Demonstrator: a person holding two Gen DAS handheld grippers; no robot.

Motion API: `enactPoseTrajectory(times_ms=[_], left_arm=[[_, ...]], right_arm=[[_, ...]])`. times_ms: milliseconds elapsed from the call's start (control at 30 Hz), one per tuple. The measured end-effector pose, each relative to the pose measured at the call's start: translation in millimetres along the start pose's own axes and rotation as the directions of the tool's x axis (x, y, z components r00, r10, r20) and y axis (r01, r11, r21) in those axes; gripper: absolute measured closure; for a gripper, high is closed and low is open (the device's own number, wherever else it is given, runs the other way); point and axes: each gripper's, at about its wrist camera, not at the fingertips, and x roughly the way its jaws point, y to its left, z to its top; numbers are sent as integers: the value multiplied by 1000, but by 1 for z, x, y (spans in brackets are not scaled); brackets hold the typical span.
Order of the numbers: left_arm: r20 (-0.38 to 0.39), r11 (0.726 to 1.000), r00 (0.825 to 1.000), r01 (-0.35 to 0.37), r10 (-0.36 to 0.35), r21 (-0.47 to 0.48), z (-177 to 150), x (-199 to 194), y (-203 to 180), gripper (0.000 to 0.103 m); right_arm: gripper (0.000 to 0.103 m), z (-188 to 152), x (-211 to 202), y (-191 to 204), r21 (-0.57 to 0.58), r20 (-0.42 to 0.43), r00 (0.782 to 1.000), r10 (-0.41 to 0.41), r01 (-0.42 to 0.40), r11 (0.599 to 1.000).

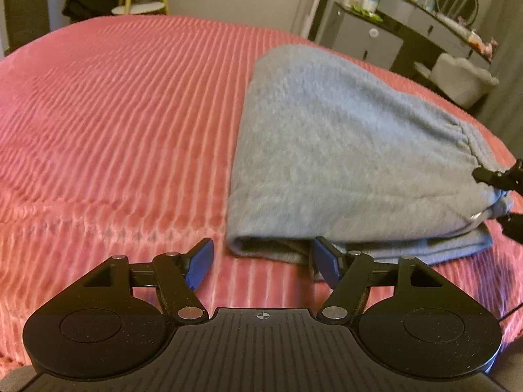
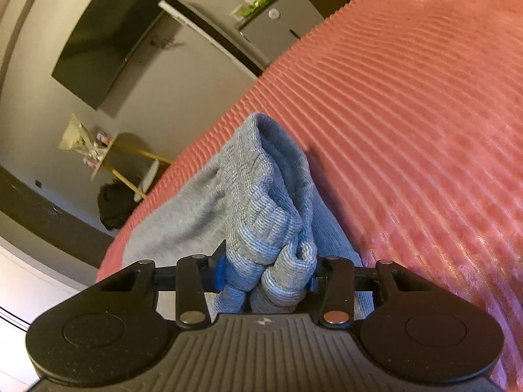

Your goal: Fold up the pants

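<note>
Grey sweatpants [image 1: 327, 150] lie folded on a pink ribbed bedspread [image 1: 114, 114]. In the left wrist view my left gripper [image 1: 263, 261] is open at the pants' near folded corner. Its right blue pad [image 1: 327, 261] sits at the cloth's edge and the left one lies on the bedspread, neither pressing. At that view's right edge, the black tips of my right gripper [image 1: 497, 179] hold the pants' gathered end, lifted a little. In the right wrist view my right gripper [image 2: 266, 277] is shut on bunched ribbed cloth of the pants [image 2: 268, 202].
The bed's edge runs behind the pants. Beyond it stand a grey dresser [image 1: 369, 39] with bottles and a round mirror, a light chair [image 1: 464, 78], and a stool with yellow legs [image 1: 140, 6]. A dark screen [image 2: 104, 49] hangs on the wall.
</note>
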Motion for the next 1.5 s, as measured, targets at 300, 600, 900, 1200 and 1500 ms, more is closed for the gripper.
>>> enactPoseTrajectory(times_ms=[300, 600, 900, 1200, 1500], left_arm=[[41, 999, 999, 11, -10, -41, 6, -10, 4, 34], [22, 998, 999, -33, 34, -48, 8, -7, 11, 34], [106, 998, 993, -58, 60, -23, 14, -27, -5, 37], [162, 998, 986, -53, 47, 36, 42, -25, -26, 37], [252, 998, 966, 62, -57, -11, 47, -40, -16, 25]], right_arm=[[59, -6, -5, 15, -204, 26, 991, -129, 132, 970], [43, -10, -25, 42, -334, 194, 953, -232, 286, 898], [53, -16, -46, 54, -402, 381, 915, -132, 293, 867], [75, -37, 10, 71, -648, 227, 968, -112, 235, 725], [53, -63, 33, 84, -784, 234, 963, -132, 267, 560]])
